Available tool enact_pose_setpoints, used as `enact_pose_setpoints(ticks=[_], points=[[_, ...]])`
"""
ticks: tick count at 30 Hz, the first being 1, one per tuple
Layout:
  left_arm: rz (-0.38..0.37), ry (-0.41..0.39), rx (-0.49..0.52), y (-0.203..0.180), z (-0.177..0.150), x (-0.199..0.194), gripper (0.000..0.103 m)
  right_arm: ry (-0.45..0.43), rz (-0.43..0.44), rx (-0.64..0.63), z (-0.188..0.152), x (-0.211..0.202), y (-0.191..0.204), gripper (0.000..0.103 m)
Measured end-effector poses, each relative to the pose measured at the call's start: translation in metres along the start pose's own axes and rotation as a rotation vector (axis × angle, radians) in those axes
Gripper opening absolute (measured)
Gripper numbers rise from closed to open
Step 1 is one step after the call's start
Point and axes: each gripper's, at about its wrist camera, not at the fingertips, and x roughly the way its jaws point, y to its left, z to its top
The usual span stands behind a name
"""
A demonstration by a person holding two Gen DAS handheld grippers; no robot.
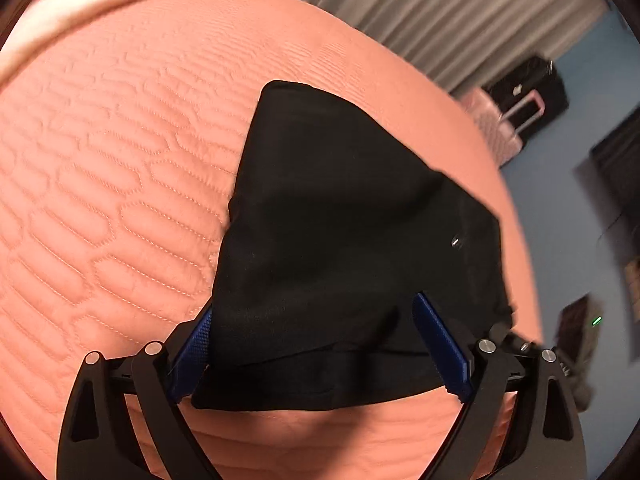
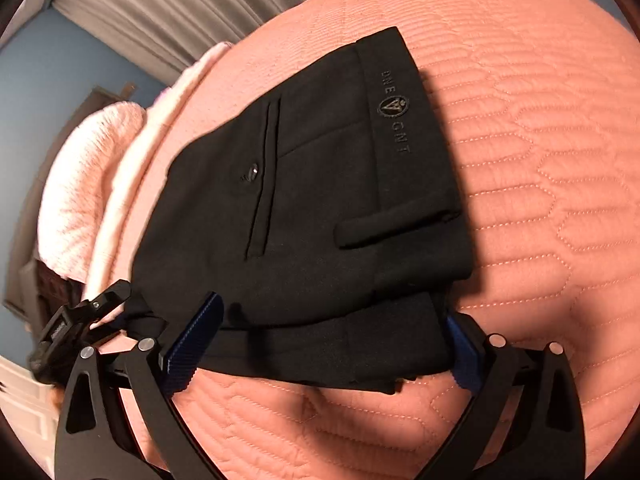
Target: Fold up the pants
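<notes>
Pants (image 2: 320,208) are lying folded into a compact black stack on the quilted salmon bedspread (image 2: 540,160), filling the centre of both wrist views. Left gripper (image 1: 320,344) is standing wide open, blue ribbed pads straddling the stack's near edge at 6 o'clock, not pinching. Right gripper (image 2: 324,344) is likewise open, pads flanking the lower layers. Fabric is looking soft, light, matte woven, likely limp and prone to sliding apart; best hold is probably the thicker waistband edge at 1 o'clock. Welt pocket with 1 button (image 2: 252,174) is showing.
</notes>
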Motion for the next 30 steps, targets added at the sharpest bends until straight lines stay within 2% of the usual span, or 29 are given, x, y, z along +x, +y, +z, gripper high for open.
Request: enact_pose_setpoints(ticks=[3, 5, 8, 9, 10, 11, 12, 13, 14, 15, 17, 20, 24, 27, 30], points=[[-0.051, 0.021, -0.125, 0.016, 0.009, 0.004, 0.091, 0.002, 0.078, 0.081, 0.004, -0.003, -0.011, 0.097], [-0.064, 0.03, -0.148, 0.016, 0.016, 0.005, 0.091, 0.002, 0.119, 0.131, 0.008, -0.002, -0.017, 0.098], [0.017, 0.096, -0.11, 0.008, 0.017, 0.023, 0.091, -0.01, 0.107, 0.137, 0.011, 0.001, -0.017, 0.096], [0.042, 0.101, -0.086, 0.004, 0.019, 0.029, 0.089, -0.013, 0.083, 0.121, 0.012, 0.002, -0.016, 0.089], [0.077, 0.102, -0.037, -0.002, 0.018, 0.034, 0.089, -0.015, 0.017, 0.088, 0.011, 0.005, -0.012, 0.082], [0.113, 0.108, 0.004, -0.009, 0.018, 0.039, 0.089, -0.014, -0.036, 0.077, 0.011, 0.006, -0.011, 0.06], [0.15, 0.108, 0.037, -0.016, 0.017, 0.043, 0.088, -0.018, -0.045, 0.084, 0.01, 0.006, -0.014, 0.044], [0.187, 0.097, 0.063, -0.022, 0.015, 0.044, 0.075, -0.017, 0.003, 0.117, 0.011, 0.003, -0.022, 0.033], [0.189, 0.094, 0.069, -0.023, 0.015, 0.042, 0.061, -0.015, 0.045, 0.149, 0.011, 0.001, -0.027, 0.024], [0.176, 0.093, 0.051, -0.025, 0.016, 0.041, 0.052, -0.016, 0.047, 0.144, 0.012, -0.002, -0.025, 0.021], [0.156, 0.082, 0.014, -0.027, 0.021, 0.031, 0.014, -0.027, 0.026, 0.094, 0.014, -0.008, -0.011, 0.018], [0.105, 0.08, -0.012, -0.033, 0.034, 0.012, 0.012, -0.051, 0.052, 0.061, 0.027, -0.025, 0.014, 0.016], [0.061, 0.03, 0.033, -0.065, 0.041, -0.031, 0.012, -0.088, 0.058, -0.011, 0.03, -0.07, 0.049, 0.015], [0.026, 0.011, 0.082, -0.082, 0.016, -0.082, 0.012, -0.104, 0.064, -0.058, 0.008, -0.116, 0.065, 0.015], [0.006, 0.006, 0.096, -0.086, -0.023, -0.113, 0.013, -0.109, 0.053, -0.09, -0.04, -0.156, 0.069, 0.015]])
